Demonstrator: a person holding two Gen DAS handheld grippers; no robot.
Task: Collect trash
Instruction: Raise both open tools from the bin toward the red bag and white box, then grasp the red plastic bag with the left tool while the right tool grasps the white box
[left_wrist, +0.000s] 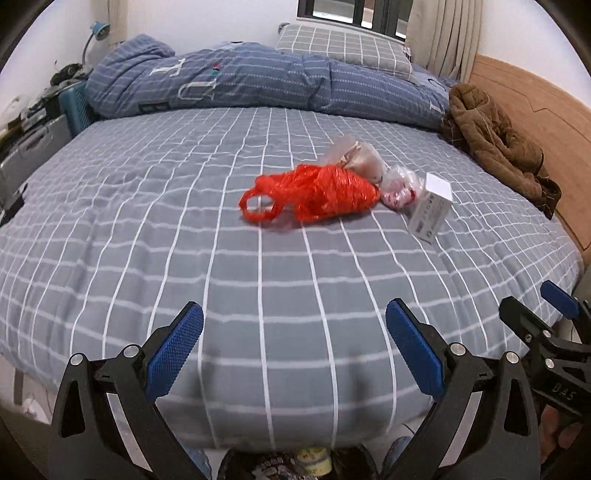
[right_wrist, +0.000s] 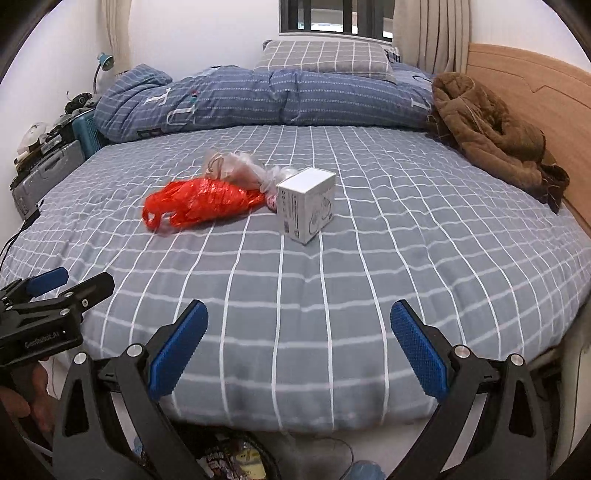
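Observation:
A crumpled red plastic bag (left_wrist: 317, 194) (right_wrist: 199, 203) lies mid-bed. Behind it sit clear plastic wrappers (left_wrist: 364, 160) (right_wrist: 240, 168), and to its right a small white box (left_wrist: 432, 206) (right_wrist: 306, 203). My left gripper (left_wrist: 293, 319) hovers open over the bed's near edge, well short of the trash, nothing between its blue pads. My right gripper (right_wrist: 299, 319) is open too, at the near edge, facing the box. Each gripper shows at the other view's side: the right gripper (left_wrist: 535, 306), the left gripper (right_wrist: 77, 282). A dark bin (left_wrist: 295, 463) (right_wrist: 236, 461) holding wrappers sits on the floor below.
The bed (left_wrist: 147, 258) has a grey checked sheet. A rolled blue quilt (left_wrist: 258, 81) and a pillow (right_wrist: 325, 55) lie at the back, a brown coat (right_wrist: 491, 136) by the wooden headboard (right_wrist: 535, 85) on the right. Cluttered cases and a lamp stand left (left_wrist: 40, 122).

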